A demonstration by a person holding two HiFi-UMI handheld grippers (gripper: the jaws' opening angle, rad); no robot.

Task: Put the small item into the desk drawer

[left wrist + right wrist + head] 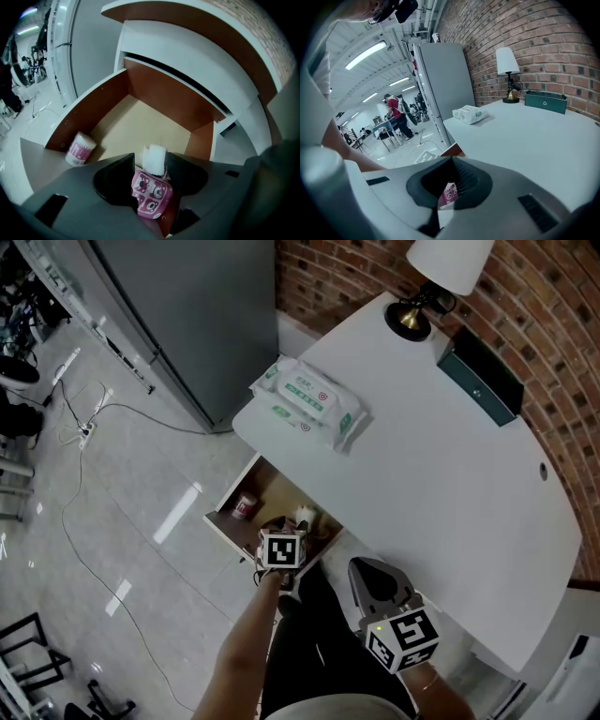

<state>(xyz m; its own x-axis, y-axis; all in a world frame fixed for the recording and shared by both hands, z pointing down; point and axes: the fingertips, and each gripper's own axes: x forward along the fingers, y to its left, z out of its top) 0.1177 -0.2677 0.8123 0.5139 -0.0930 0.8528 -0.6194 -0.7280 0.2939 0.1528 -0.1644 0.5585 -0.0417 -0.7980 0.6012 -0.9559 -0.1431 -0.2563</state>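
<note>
A small pink pack with cartoon bears (151, 194) and white tissue poking from its top sits between the jaws of my left gripper (150, 165), which stand wide apart without pressing on it. That gripper (281, 554) hangs over the front of the open wooden desk drawer (140, 122), seen below the desk edge in the head view (270, 486). The pack's white top shows there too (303, 515). My right gripper (377, 583) waits at the desk's front edge, jaws a little apart and holding nothing (452, 187); the pack (450, 194) shows through their gap.
A pink-and-white cotton swab tub (79, 149) lies in the drawer's left corner. On the white desk (441, 484) are two wet-wipe packs (307, 401), a lamp (422, 287) and a dark green box (480, 376). A grey cabinet (187, 315) stands left; cables (94, 427) cross the floor.
</note>
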